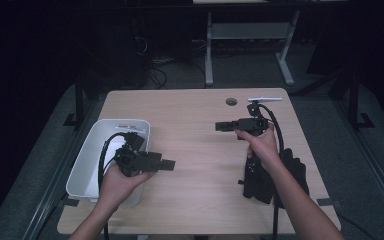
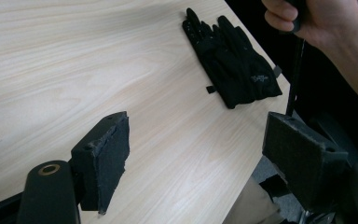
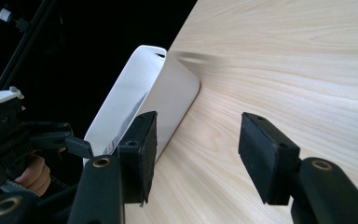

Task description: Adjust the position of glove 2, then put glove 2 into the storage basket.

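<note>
My left tool is open and empty, just beside the white bin. My right tool is open and empty too. The black gloves lie flat on the worktop, near my right arm.

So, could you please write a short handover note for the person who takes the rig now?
Left gripper: open, empty, held over the near edge of the white bin.
Right gripper: open, empty, held above the table and pointing towards the bin.
Black gloves: lying flat near the table's right edge, untouched.
Done: nothing picked up yet.
Left: probably grasp the gloves and put them in the bin.
</note>
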`<state>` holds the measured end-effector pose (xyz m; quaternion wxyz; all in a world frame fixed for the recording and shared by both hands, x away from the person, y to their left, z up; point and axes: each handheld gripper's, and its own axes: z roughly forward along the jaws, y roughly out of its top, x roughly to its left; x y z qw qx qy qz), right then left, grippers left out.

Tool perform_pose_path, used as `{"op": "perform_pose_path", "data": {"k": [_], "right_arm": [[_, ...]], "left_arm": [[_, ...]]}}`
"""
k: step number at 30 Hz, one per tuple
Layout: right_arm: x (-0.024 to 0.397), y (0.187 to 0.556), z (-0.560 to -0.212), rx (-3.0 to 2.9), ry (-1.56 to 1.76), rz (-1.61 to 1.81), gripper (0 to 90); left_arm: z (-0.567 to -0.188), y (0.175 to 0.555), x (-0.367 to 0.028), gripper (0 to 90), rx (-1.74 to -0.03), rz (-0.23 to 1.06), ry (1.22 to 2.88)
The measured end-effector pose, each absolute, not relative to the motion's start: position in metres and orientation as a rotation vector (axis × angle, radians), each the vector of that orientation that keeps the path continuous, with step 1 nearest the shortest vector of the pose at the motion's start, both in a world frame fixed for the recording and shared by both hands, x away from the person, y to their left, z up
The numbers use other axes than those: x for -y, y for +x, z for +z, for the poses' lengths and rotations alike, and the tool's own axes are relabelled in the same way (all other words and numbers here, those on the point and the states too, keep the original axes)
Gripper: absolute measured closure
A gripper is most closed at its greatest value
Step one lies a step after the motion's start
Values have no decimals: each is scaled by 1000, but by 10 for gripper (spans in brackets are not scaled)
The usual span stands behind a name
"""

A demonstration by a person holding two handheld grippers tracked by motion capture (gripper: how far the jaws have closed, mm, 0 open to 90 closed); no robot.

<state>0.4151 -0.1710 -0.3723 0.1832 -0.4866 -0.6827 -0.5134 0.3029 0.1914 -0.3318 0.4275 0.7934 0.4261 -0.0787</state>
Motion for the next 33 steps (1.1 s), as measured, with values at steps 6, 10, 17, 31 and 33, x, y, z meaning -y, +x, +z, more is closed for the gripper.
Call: {"op": "perform_pose_path", "data": {"k": [6,10,17,31,33], "right_arm": [[184,410,-375,1920,-1399,-1436,463],[193,405,-376,1916,-1414,-1434,463],[213,400,-380,1901,-1454,-1435,461],[244,386,-391,1890,-1511,-1416,460],[248,384,-393,1892,-1516,-1414,459]], "left_arm": [[-334,303,-181,224,-1046,-206,1995],[-335,302,-174,224,-1035,-218,2003],[-338,305,-165,223,-1026,-233,2009],[-347,308,-133,216,-984,-263,2037],[-349,308,-128,215,-971,-268,2045]]}}
